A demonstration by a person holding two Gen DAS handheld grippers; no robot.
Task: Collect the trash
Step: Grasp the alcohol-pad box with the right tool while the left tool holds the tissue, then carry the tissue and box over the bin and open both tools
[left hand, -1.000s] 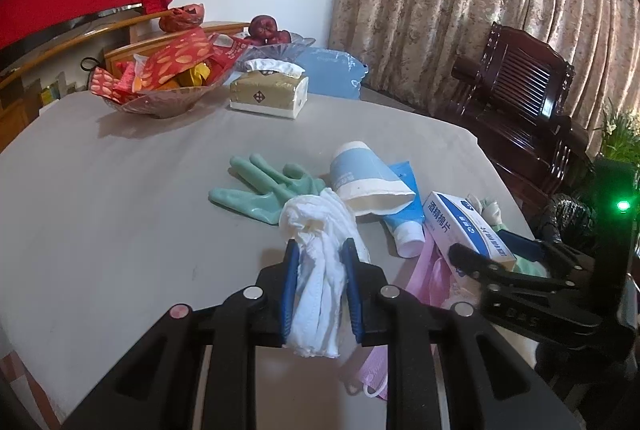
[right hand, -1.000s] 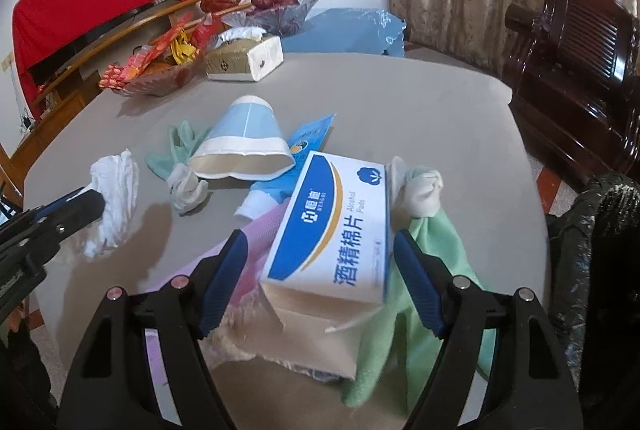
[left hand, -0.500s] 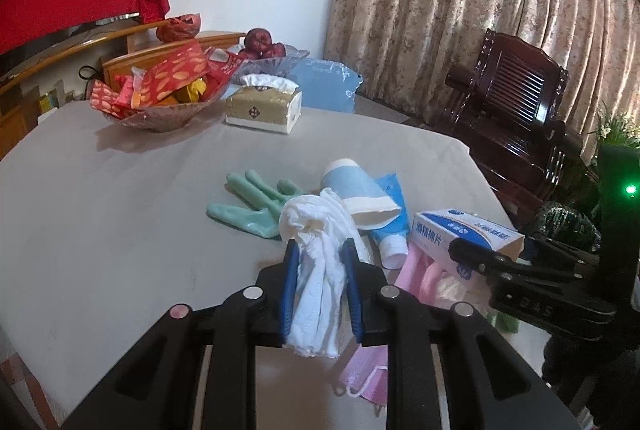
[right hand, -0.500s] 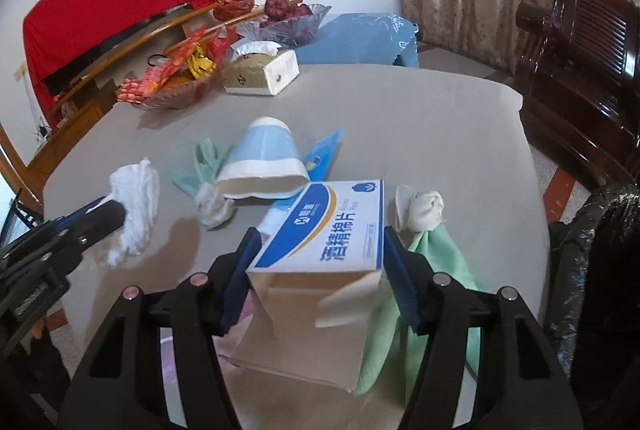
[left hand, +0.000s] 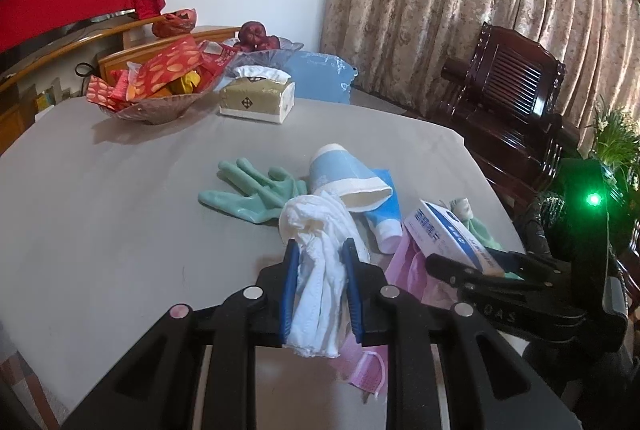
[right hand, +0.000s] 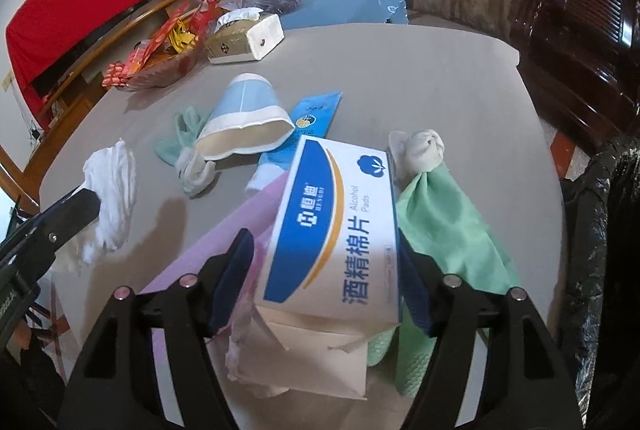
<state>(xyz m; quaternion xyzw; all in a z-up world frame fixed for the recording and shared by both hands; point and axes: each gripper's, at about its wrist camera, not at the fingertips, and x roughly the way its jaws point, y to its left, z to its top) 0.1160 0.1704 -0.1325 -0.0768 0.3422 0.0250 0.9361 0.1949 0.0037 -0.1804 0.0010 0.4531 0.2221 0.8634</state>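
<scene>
My left gripper is shut on a crumpled white tissue wad and holds it above the grey table. My right gripper is shut on a white-and-blue alcohol pads box, its pads pressing both long sides, with the box tilted up off the pile. Under the box lie a pink sheet and a green cloth. A blue paper cup lies on its side beside a blue tube and a green glove. A pink face mask lies below my left gripper.
A tissue box, a bowl of red snack packets and a fruit bowl stand at the table's far side. A black bin bag hangs past the right table edge. A dark wooden chair stands by the curtain.
My right gripper's jaws closed in on the alcohol pads box and raised it a little off the pile. My left gripper kept its hold on the white wad and stayed put.
</scene>
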